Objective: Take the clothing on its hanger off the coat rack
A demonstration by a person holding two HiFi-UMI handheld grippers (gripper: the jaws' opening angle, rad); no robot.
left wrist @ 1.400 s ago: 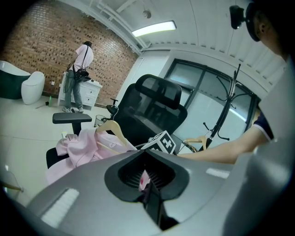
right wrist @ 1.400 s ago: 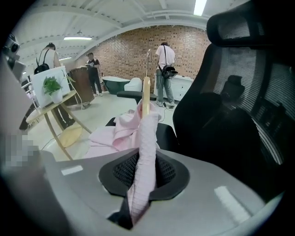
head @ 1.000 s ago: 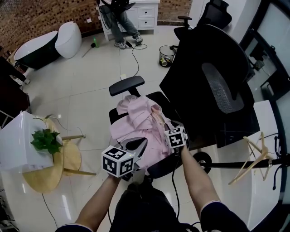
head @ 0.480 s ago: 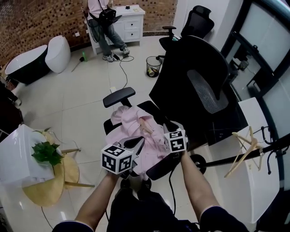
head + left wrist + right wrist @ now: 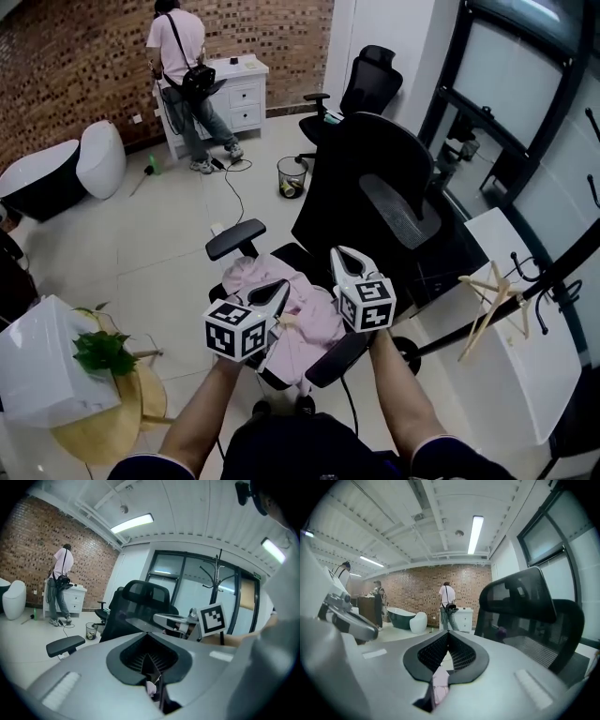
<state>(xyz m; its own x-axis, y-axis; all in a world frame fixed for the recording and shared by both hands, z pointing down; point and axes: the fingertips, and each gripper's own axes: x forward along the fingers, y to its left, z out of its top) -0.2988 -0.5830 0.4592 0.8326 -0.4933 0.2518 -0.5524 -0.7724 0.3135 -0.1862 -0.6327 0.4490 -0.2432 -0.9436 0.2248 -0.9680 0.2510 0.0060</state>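
Pink clothing [image 5: 305, 328], black chair [image 5: 375, 187], red-brown brick wall [image 5: 75, 56]; left tongs [image 5: 278, 285] and right tongs [image 5: 340, 252] bear black-and-white markers.

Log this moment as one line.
pink clothing lying on office chair | left gripper shut | right gripper shut | wooden hanger on coat rack
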